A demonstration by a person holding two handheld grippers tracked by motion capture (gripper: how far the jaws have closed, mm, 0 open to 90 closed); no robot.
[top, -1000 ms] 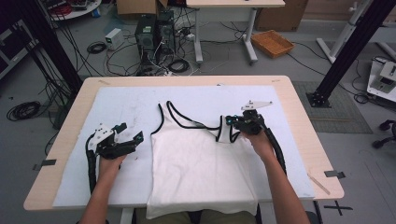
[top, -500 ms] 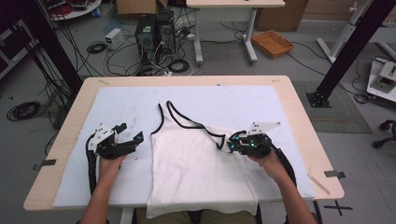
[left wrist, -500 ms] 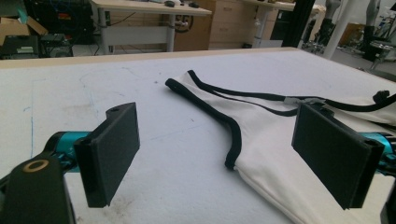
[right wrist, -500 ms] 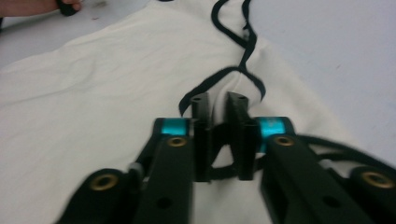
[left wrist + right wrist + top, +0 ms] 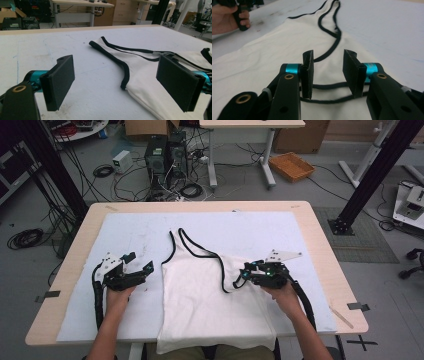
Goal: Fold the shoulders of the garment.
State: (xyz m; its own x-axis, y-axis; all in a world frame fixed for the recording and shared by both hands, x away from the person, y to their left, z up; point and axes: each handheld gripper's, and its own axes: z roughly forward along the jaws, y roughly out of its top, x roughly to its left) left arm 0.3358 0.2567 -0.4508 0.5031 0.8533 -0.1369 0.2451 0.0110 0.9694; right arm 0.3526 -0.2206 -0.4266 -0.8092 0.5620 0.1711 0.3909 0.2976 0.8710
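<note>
While the white tank top (image 5: pixel 200 295) lies flat on the white mat (image 5: pixel 300 240), its black-edged straps toward the far side, the right gripper (image 5: pixel 246 276) rests over its right armhole, jaws just opening, partly apart and gripping nothing. The left gripper (image 5: pixel 141 265) sits just left of the garment, its 2 jaws wide apart and empty.

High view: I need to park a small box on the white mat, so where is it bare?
Bare: the far strip of the white mat beyond the white black-trimmed tank top, and its far left corner. Crowded: the middle and both near sides, where each tool sits.
</note>
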